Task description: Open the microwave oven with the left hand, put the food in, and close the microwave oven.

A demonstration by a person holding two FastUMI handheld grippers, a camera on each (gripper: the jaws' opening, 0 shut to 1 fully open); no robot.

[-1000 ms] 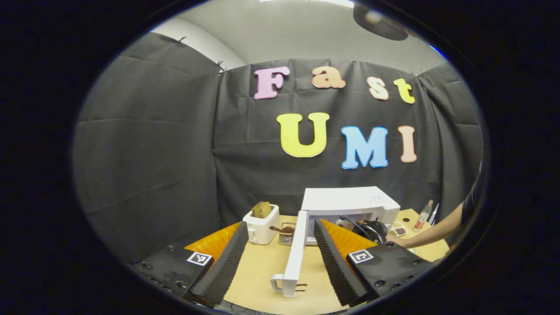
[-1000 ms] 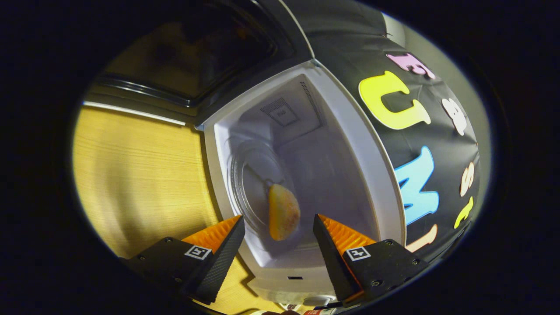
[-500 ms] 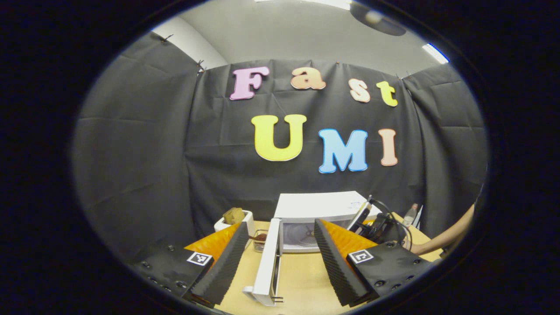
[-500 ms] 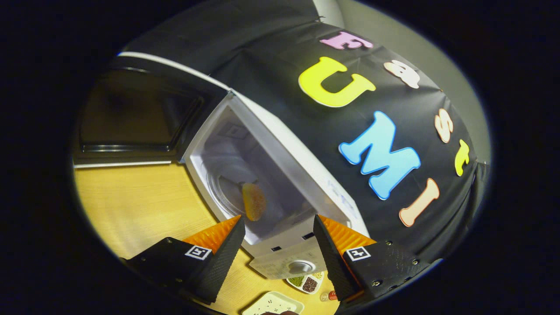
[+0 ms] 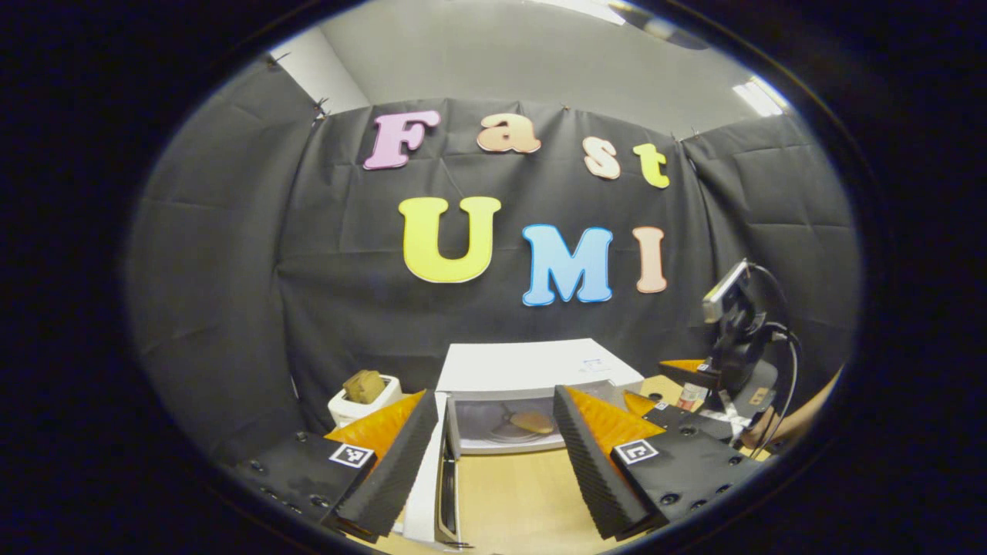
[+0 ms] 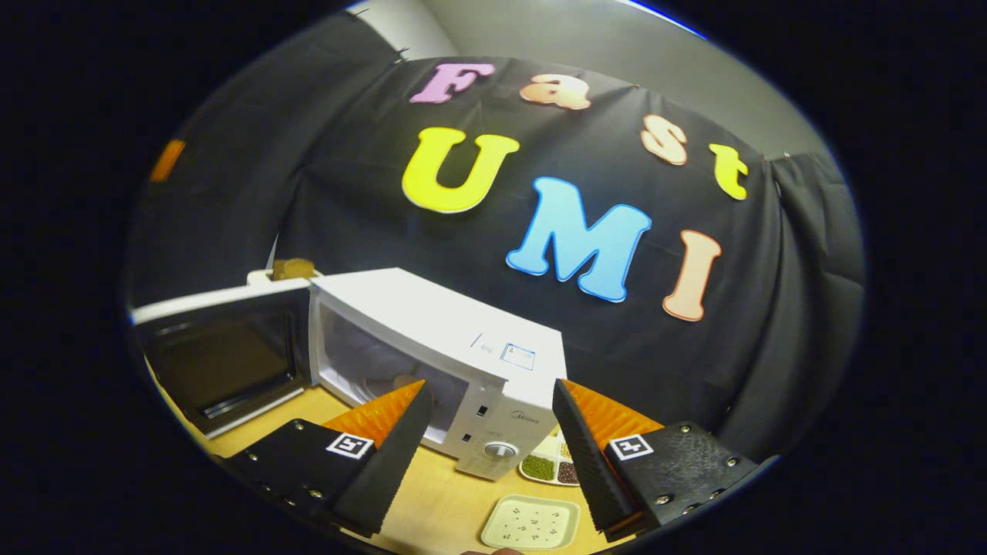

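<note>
Boxy white microwave (image 5: 532, 366) door (image 5: 432, 486) open; oval food (image 5: 532, 421) inside.

Food (image 5: 530, 421) lies inside the open microwave (image 5: 532, 364), probably bread

the right gripper (image 6: 487, 439) is out of the microwave (image 6: 432, 362) (jaws apart); the food (image 5: 532, 421) lies inside on the turntable
</note>
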